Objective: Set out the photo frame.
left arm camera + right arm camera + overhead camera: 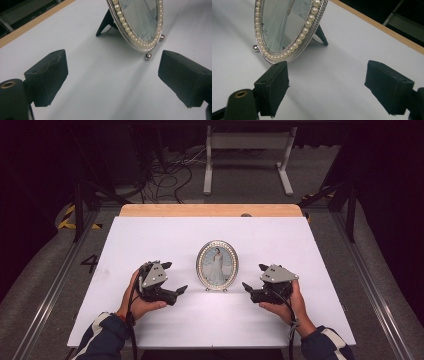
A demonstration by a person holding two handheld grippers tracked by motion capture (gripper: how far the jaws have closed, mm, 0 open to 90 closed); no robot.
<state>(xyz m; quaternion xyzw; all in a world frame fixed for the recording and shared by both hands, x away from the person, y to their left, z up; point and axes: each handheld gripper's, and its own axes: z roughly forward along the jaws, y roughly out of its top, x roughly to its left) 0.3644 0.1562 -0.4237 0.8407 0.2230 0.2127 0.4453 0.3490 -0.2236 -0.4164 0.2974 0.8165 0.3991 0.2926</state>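
One oval silver picture frame with pearl-bead rim upright at the middle of one white tabletop, between two black handheld grippers, left gripper and right gripper just beside it, both with jaws spread wide, nothing held, two small ball feet under the frame

Oval picture frame: silver rim with a row of white pearls; black back stand. Table: white top; pale wooden far edge.
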